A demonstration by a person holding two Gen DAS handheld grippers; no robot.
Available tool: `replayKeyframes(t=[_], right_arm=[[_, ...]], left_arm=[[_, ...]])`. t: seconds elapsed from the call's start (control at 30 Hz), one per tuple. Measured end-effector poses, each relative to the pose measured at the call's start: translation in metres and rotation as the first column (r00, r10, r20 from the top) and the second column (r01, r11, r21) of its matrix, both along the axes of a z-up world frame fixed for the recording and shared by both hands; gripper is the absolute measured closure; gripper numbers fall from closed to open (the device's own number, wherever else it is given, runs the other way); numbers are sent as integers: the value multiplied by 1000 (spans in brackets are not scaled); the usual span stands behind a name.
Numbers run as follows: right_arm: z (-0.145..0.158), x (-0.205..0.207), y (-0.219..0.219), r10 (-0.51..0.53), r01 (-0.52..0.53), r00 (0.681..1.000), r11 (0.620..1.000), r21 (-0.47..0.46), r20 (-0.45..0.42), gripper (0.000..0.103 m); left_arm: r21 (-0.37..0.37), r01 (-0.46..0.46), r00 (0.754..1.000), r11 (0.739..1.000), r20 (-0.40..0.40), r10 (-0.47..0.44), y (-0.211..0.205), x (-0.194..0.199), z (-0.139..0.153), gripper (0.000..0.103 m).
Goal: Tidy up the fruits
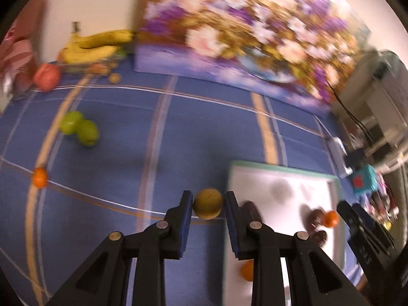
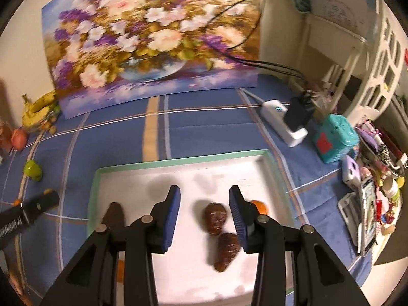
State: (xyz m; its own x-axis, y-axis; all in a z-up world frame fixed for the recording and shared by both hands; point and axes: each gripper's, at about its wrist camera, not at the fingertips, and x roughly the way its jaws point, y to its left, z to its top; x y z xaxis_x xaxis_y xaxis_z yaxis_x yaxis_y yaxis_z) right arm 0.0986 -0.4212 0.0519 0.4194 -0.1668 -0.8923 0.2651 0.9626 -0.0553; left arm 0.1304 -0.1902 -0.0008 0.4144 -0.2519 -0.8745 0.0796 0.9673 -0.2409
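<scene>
1. Left gripper (image 1: 208,204): black frame, blue pads, jaws parted around a tan round fruit (image 1: 207,203); a sliver of gap shows on each side, so whether the pads actually touch it cannot be told. Position: over the blue plaid cloth (image 1: 158,127), just beside the tray's left edge.
2. Right gripper (image 2: 204,207): same make, jaws spread wide and holding nothing, hanging over the white tray (image 2: 178,178).
3. White tray, green-rimmed, lying on the cloth. Contents seen from the right wrist: two brown scaly fruits (image 2: 215,218), one between the pads and the other (image 2: 226,251) nearer the camera, close together; one dark brown fruit (image 2: 114,215) at the left rim; one small orange fruit (image 2: 260,206) partly behind the right pad; another orange piece (image 2: 121,270) mostly hidden by the frame.
4. Loose fruit on the cloth, left-wrist view: small orange (image 1: 39,177) near the left edge; two green fruits (image 1: 79,127) touching each other, farther back; red-pink fruit (image 1: 47,76) and a bunch of bananas (image 1: 94,47) at the far wall.
5. Background: flower painting (image 2: 153,38) propped against the wall; white charger block (image 2: 283,122) and teal box (image 2: 334,140) right of the tray.
</scene>
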Motion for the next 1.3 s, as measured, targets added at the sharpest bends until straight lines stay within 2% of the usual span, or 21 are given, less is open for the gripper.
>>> replayKeyframes(t=[0.1, 0.17, 0.23, 0.4, 0.5, 0.57, 0.7, 0.87, 1.03, 1.1, 1.17, 1.3], right_arm=[[0, 3, 16, 37, -37, 999, 999, 19, 3, 62], [-1, 6, 26, 68, -68, 998, 997, 27, 4, 62], [-1, 7, 35, 94, -94, 996, 995, 28, 1, 55], [-4, 10, 48, 129, -129, 992, 991, 34, -4, 50], [-7, 10, 49, 132, -131, 991, 991, 38, -7, 37], [-8, 11, 49, 133, -132, 991, 990, 42, -11, 37], [-11, 11, 47, 132, -131, 991, 990, 43, -20, 36], [-21, 11, 37, 110, -107, 993, 993, 57, -45, 35], [-32, 9, 19, 51, -46, 995, 997, 69, -81, 35], [-33, 7, 12, 28, -21, 996, 997, 80, -81, 35], [-34, 6, 7, 11, -4, 997, 996, 88, -82, 35], [-34, 4, 2, -7, 15, 996, 995, 98, -85, 35]], left_arm=[[18, -31, 999, 999, 16, 31, 14, 3, 4, 67], [18, -56, 998, 998, 26, 55, 23, 5, 9, 39], [-4, -70, 997, 998, 35, 70, 33, 7, 12, 37], [-10, -113, 994, 994, 5, 113, 45, 11, 7, 34], [-12, -131, 991, 991, -15, 130, 48, 12, 3, 27], [-16, -136, 991, 991, -23, 135, 49, 12, 1, 24], [-23, -134, 991, 991, -34, 133, 49, 14, -7, 24], [-81, -135, 988, 988, -84, 128, 53, 23, -31, 24], [-77, -119, 984, 990, -139, 108, 48, 31, -55, 26], [-93, -103, 983, 990, -160, 87, 43, 33, -62, 32], [-101, -82, 983, 992, -175, 63, 37, 32, -67, 46], [-79, -44, 980, 996, -195, 28, 22, 30, -76, 55]])
